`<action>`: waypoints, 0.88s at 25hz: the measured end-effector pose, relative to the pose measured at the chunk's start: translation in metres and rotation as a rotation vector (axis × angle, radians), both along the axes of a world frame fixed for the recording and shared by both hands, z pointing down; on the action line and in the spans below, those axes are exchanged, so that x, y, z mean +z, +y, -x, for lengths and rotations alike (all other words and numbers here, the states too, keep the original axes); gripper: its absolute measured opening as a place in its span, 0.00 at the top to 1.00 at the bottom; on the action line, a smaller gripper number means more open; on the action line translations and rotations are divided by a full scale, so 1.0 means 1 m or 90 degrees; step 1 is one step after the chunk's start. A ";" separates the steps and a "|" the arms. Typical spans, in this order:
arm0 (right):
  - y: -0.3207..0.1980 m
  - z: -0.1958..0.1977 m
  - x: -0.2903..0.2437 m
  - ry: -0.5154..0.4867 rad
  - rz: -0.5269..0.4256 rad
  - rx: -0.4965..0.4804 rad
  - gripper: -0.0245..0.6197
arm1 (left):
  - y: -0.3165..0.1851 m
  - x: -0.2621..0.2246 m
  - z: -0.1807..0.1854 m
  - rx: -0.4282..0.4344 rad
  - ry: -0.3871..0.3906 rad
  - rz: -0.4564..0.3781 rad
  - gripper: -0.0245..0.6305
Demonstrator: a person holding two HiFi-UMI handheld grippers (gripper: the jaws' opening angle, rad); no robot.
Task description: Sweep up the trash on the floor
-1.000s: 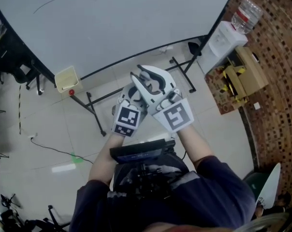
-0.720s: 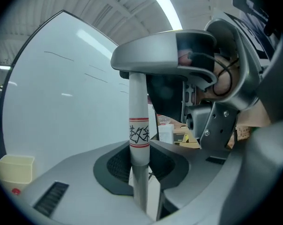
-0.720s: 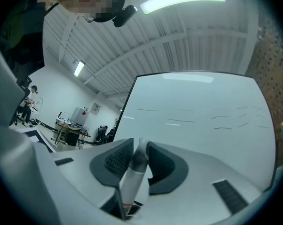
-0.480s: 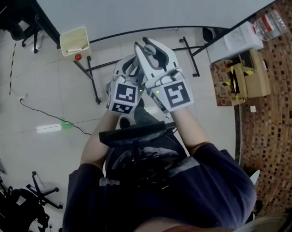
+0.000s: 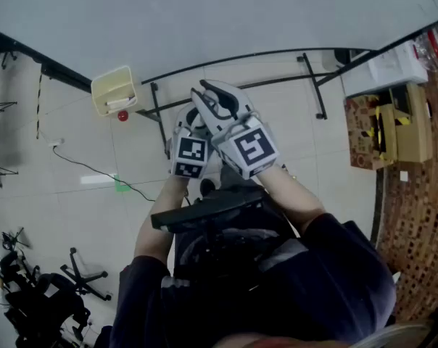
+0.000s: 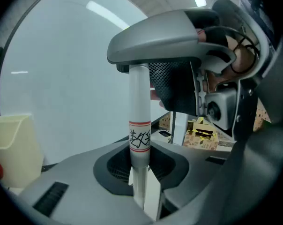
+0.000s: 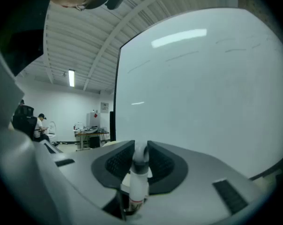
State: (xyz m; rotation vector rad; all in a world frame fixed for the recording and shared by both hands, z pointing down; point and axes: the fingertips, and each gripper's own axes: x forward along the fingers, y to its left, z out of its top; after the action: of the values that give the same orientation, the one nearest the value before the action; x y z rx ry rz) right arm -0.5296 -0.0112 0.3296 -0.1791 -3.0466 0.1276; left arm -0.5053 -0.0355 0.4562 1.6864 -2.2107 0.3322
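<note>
Both grippers sit close together in front of my chest, on one white pole. In the left gripper view the white pole, banded red with black scribble, stands upright between the pads of my left gripper, which is shut on it. The right gripper holds the same pole just above. In the right gripper view the pole lies end-on between the pads of the right gripper, whose jaws are closing and touch it. The head view shows the left gripper under the right gripper. No trash shows on the floor.
A cream bin with a red ball beside it stands left of the grippers by the whiteboard's black stand. A cable and green tape lie on the floor. Cardboard boxes stand at the right and black chairs at the lower left.
Both grippers have come down together with the pole. The view has swung, so the cream bin now sits close to their left. The right jaws have narrowed onto the pole.
</note>
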 end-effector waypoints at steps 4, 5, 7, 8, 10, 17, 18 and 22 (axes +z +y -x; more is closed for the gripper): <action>-0.003 0.012 0.038 0.045 0.019 -0.126 0.81 | -0.016 0.040 0.011 -0.015 0.022 0.041 0.85; -0.004 0.015 0.047 0.055 0.017 -0.156 0.81 | -0.020 0.049 0.014 -0.017 0.024 0.053 0.85; -0.008 0.020 0.065 0.073 0.013 -0.198 0.81 | -0.030 0.067 0.020 -0.022 0.026 0.077 0.85; -0.011 0.023 0.073 0.080 0.009 -0.207 0.81 | -0.036 0.075 0.023 -0.024 0.026 0.088 0.85; -0.018 0.028 0.086 0.089 -0.002 -0.204 0.81 | -0.045 0.089 0.030 -0.025 0.026 0.113 0.85; -0.034 0.039 0.122 0.132 0.002 -0.169 0.81 | -0.057 0.122 0.041 -0.013 0.076 0.137 0.83; -0.033 0.040 0.127 0.138 0.002 -0.174 0.81 | -0.054 0.125 0.042 -0.010 0.082 0.139 0.81; -0.033 0.047 0.144 0.154 0.009 -0.179 0.81 | -0.044 0.137 0.044 0.009 0.091 0.150 0.79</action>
State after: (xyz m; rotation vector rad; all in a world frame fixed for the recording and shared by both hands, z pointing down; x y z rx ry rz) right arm -0.5768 -0.0441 0.4737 -0.5470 -2.7458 0.1400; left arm -0.5490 -0.0794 0.5937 1.5498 -1.9729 0.4419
